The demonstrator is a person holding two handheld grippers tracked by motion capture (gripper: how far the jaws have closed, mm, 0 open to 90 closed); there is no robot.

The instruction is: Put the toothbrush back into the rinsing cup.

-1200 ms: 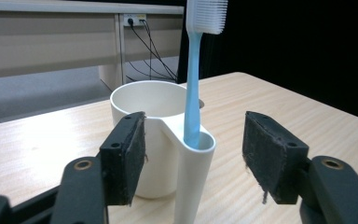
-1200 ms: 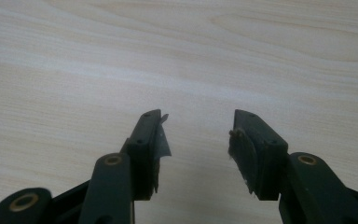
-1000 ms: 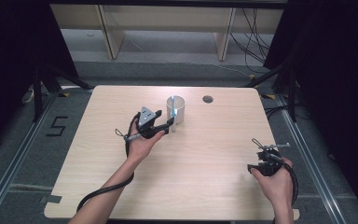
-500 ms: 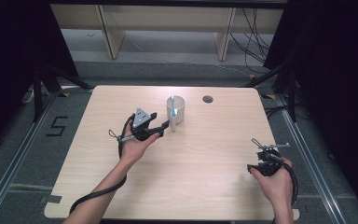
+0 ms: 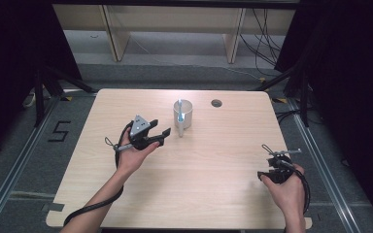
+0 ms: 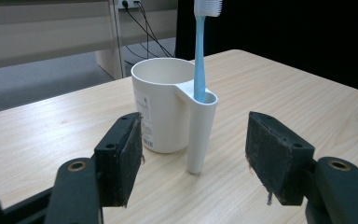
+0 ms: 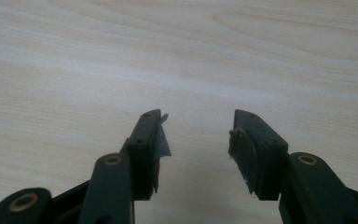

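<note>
Left tongs (image 5: 163,137) have backed away from the cup (image 5: 186,114), jaws apart and empty.
The cup stands on the desk (image 5: 209,160), a toothbrush (image 6: 200,51) upright in its side holder; right tongs (image 5: 264,175), well apart from the cup, rest open.

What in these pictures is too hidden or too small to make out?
- Toothbrush: the left gripper view's top edge cuts off its bristle head.
- Cup: its wall hides the inside, and its label print is too small.
- Right gripper: the hand covers its jaws in the high view.
</note>
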